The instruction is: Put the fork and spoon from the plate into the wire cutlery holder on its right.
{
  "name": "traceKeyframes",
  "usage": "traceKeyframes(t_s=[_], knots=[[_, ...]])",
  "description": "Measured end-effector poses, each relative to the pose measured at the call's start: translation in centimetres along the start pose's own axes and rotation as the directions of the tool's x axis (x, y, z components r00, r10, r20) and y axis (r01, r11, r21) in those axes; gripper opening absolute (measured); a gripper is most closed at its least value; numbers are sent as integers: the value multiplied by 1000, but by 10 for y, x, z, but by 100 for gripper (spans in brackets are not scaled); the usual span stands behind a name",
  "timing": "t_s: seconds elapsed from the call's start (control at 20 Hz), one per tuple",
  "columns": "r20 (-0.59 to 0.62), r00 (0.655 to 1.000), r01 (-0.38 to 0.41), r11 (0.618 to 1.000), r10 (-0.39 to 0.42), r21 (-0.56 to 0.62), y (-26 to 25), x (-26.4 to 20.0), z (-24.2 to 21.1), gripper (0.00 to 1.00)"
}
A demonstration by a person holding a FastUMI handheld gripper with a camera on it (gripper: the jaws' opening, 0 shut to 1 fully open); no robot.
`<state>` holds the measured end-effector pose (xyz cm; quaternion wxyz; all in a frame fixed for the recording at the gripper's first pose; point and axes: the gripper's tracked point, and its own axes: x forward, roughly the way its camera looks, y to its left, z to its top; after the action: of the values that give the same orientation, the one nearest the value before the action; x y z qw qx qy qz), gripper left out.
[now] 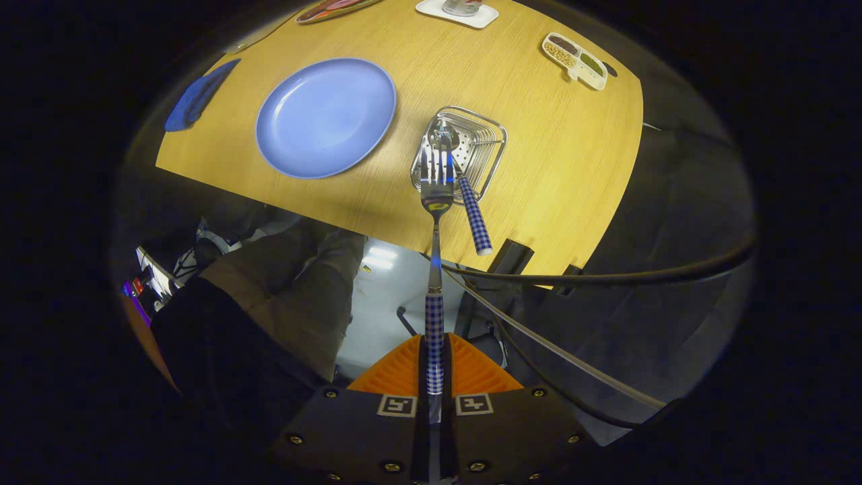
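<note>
The gripper (434,367) has its two fingers closed together on the checked blue-and-white handle of a steel fork (436,269), one finger pressing from each side. The fork runs straight ahead of the fingers, its tines reaching out over the near edge of the square wire cutlery holder of bright metal (481,145), which stands on the light wooden table (539,168).

A steel spoon with the same blue-and-white checked handle (469,202) already sits in the holder — bowl down inside the wire, handle leaning out over the near rim toward the table edge, just beside the fork's head.

To the left of the holder lies the round blue plate (326,116), bare of cutlery. Beyond the plate's left side, at the table's corner, rests a folded dark blue cloth (199,96).

Further back on the table are a white divided dish holding beans or grains in three sections (574,60), a white square tray with a can or jar on it (458,13) whose label is too cut off to read, and an oval dish with something red (330,9).

Below the table edge, a person's trousered leg (289,289) shows beside the grey floor, and black cables (606,276) cross on the right. Two square black-and-white marker tags (475,404) sit on the gripper body — no readable writing anywhere.
</note>
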<state>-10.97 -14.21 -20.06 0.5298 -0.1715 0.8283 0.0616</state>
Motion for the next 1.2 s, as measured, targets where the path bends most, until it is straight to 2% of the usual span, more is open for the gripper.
traceKeyframes(t_s=[0.25, 0.55, 0.8, 1.0, 1.2], knots=[[-85, 994, 58, 996, -64, -73, -20, 6, 9, 7], [-144, 985, 80, 991, -95, -108, -32, 7, 18, 7], [-211, 972, 78, 990, -101, -116, -39, 13, 22, 7], [-287, 956, 36, 995, -60, -90, -35, 21, 34, 7], [-338, 938, 38, 993, -74, -111, -37, 24, 45, 7]])
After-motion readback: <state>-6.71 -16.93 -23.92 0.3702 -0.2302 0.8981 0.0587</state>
